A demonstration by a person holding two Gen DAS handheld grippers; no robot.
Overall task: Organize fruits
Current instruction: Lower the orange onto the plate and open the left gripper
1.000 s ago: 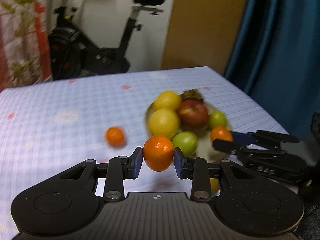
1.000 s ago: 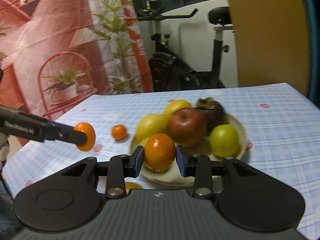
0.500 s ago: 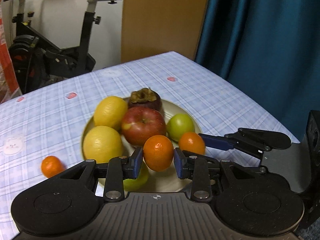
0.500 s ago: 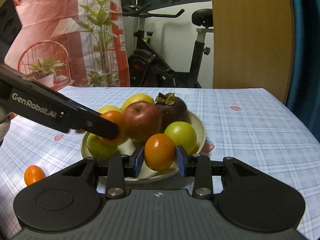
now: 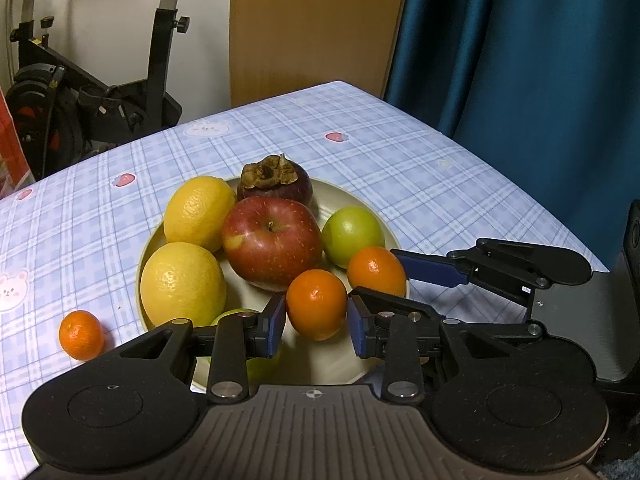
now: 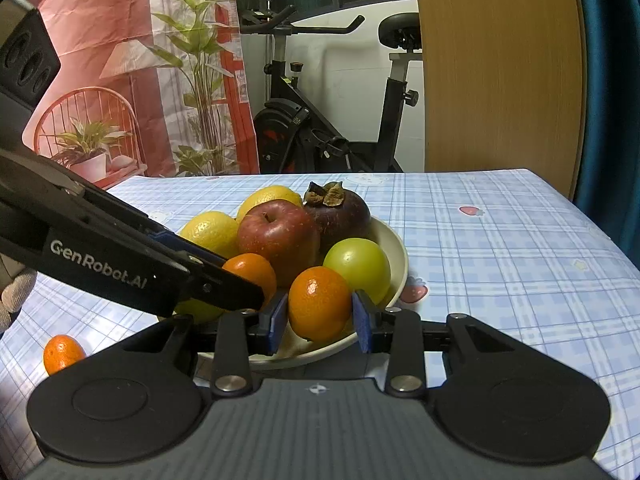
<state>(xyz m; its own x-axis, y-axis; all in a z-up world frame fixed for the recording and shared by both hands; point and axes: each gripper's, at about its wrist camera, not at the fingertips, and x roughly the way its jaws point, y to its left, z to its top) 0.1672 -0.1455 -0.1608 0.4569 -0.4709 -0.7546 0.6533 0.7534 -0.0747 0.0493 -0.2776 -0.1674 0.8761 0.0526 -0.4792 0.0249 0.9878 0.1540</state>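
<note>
Left gripper point(image 5: 316, 322) clamped on a small orange mandarin point(image 5: 317, 304), blue fingers point(image 5: 276, 326) pressing both sides, held low over the near part of the cream plate point(image 5: 372, 216). Right gripper point(image 6: 320, 322) likewise closed on a second mandarin point(image 6: 319, 303), positioned at the plate's near rim point(image 6: 394, 240). Both held fruits just beside each other, whether touching not determinable. Behind them on the plate: red apple point(image 5: 272, 242) at centre, green fruit point(image 5: 352, 236) to its right, two lemons point(image 5: 184, 278) to the left, dark persimmon-like fruit point(image 5: 276, 184) at the far side. One loose mandarin point(image 5: 81, 334) on the checked tabletop point(image 5: 440, 184), left of the plate. Exercise bike point(image 6: 332, 120) beyond the tabletop.
</note>
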